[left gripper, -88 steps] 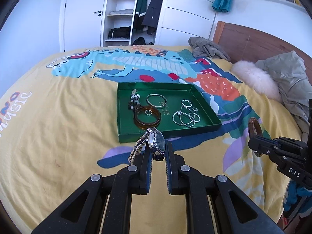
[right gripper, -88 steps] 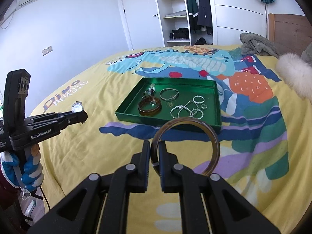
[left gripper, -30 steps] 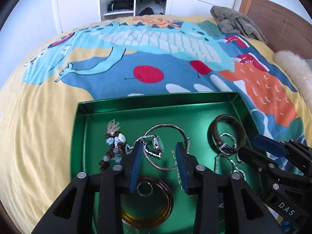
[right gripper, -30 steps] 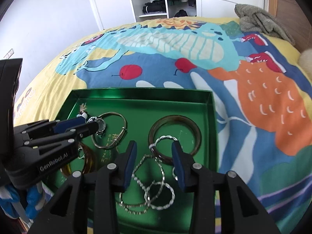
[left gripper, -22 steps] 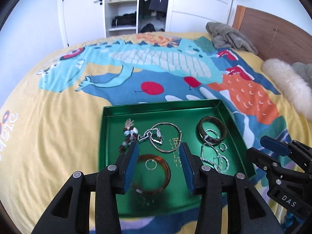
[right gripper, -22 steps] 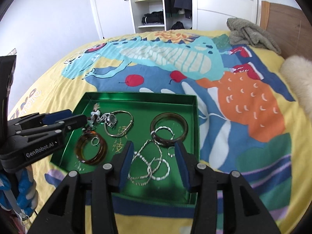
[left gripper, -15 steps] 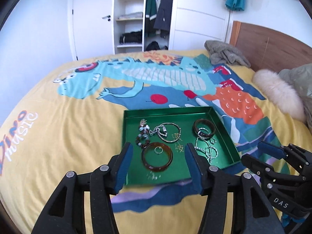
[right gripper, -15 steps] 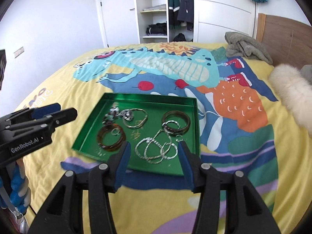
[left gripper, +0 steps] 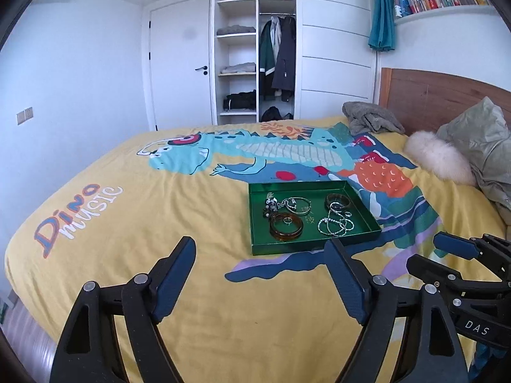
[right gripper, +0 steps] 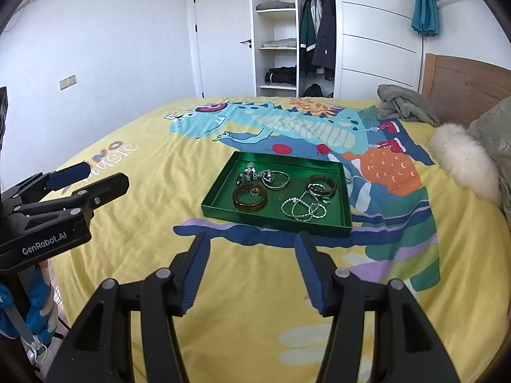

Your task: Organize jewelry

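Observation:
A green tray (left gripper: 314, 243) lies on the yellow dinosaur bedspread (left gripper: 159, 223). In it are an amber bangle (left gripper: 286, 226), a watch (left gripper: 291, 204), a dark bangle (left gripper: 337, 200), silver chains (left gripper: 335, 223) and a bead bracelet (left gripper: 270, 206). My left gripper (left gripper: 259, 244) hovers well short of the tray, its jaws opening, nothing between them. My right gripper (right gripper: 251, 237) also hangs in front of the tray (right gripper: 274, 220), jaws opening and empty. The dark bangle (right gripper: 322, 185) and watch (right gripper: 270, 175) rest inside. Each gripper shows in the other's view: right gripper (left gripper: 429, 253), left gripper (right gripper: 105, 175).
A grey blanket (left gripper: 370, 119), a white fur cushion (left gripper: 437, 156) and an olive jacket (left gripper: 479, 146) lie by the wooden headboard (left gripper: 431, 92). An open wardrobe (left gripper: 255, 63) stands behind the bed. A gloved hand (right gripper: 32, 316) holds the left gripper beyond the bed's near edge.
Both grippers drew back and up from the tray, leaving the watch and the dark bangle lying in it. Their jaws spread wider, the left most.

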